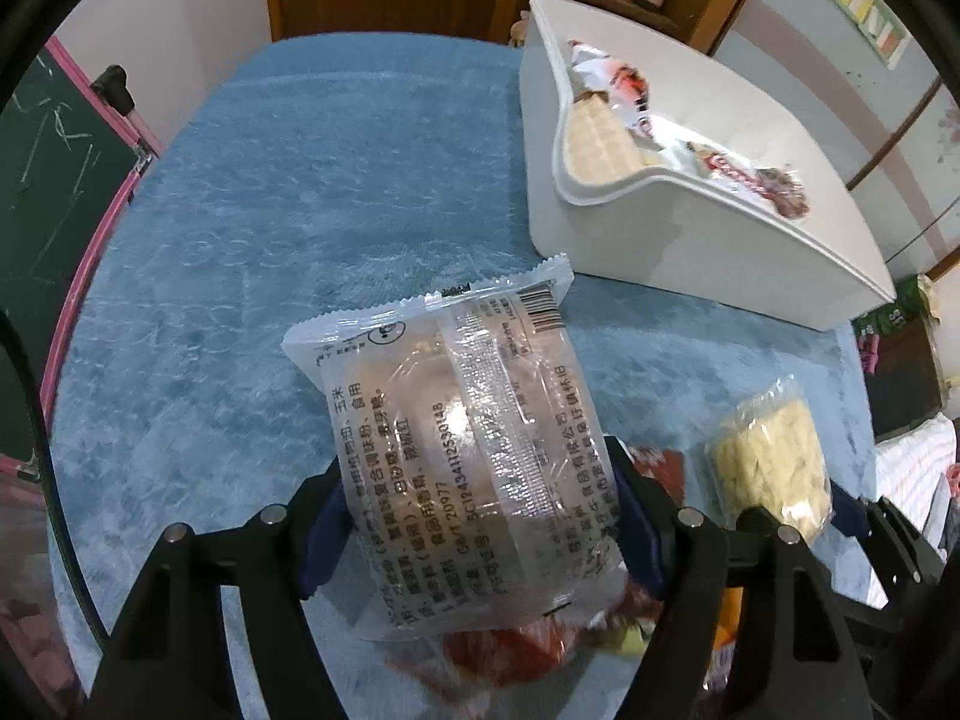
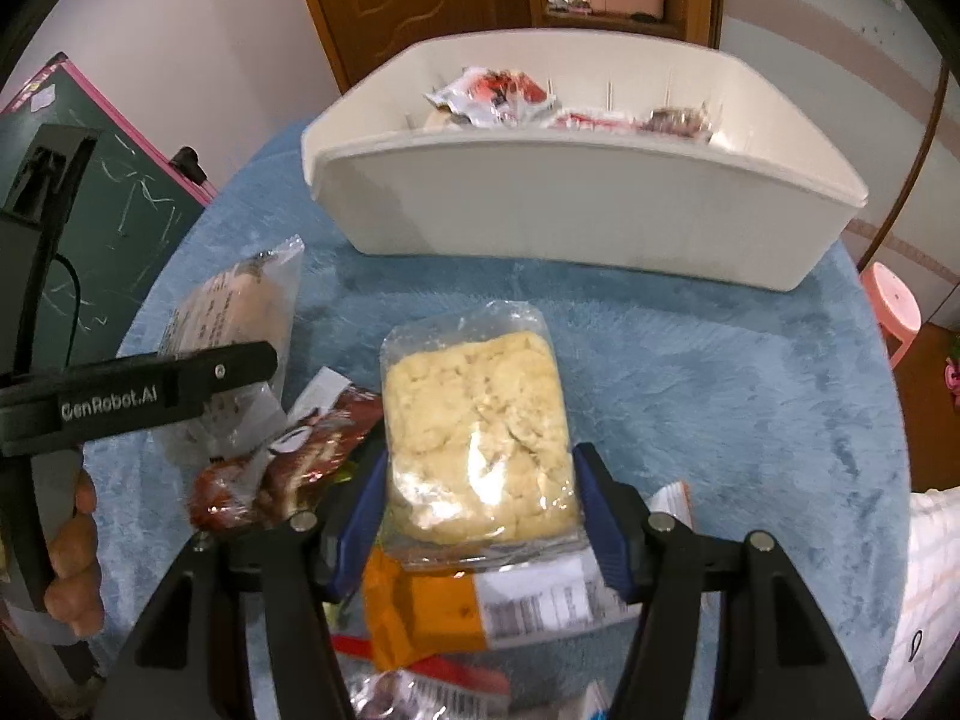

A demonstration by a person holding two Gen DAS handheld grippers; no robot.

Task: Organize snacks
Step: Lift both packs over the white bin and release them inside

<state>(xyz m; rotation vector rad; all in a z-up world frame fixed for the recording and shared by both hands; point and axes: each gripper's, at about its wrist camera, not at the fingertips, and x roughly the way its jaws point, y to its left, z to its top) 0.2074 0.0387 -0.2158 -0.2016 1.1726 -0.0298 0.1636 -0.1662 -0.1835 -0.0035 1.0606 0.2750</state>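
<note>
Two grippers, each clamped on one packet. The left gripper (image 1: 480, 516) has its blue-padded jaws closed on the sides of a clear plastic snack packet (image 1: 462, 450) with crimped ends, black printed text and a barcode; a pale round item shows through the film. The packet is held raised over the tabletop (image 1: 300, 180), which is covered in a blue, plush, short-pile cloth.

The right gripper (image 2: 474, 504) has its jaws closed on a clear, glossy packet of pale yellow crumbly cake (image 2: 480, 420), roughly square with a lumpy surface, held above the loose pile.

A white plastic bin (image 2: 600, 222), smooth-walled and long with rounded corners and one lowered side, stands at the far side of the tabletop. Inside lie several red-and-white wrapped snacks (image 2: 498, 96) and a cream-coloured segmented bar (image 1: 600, 144).

Loose packets lie on the cloth near the grippers: a dark red glossy wrapper (image 2: 282, 462) and an orange-and-white packet with a barcode (image 2: 480, 600).

A green chalkboard with a pink frame (image 1: 60, 180) stands left of the tabletop.
</note>
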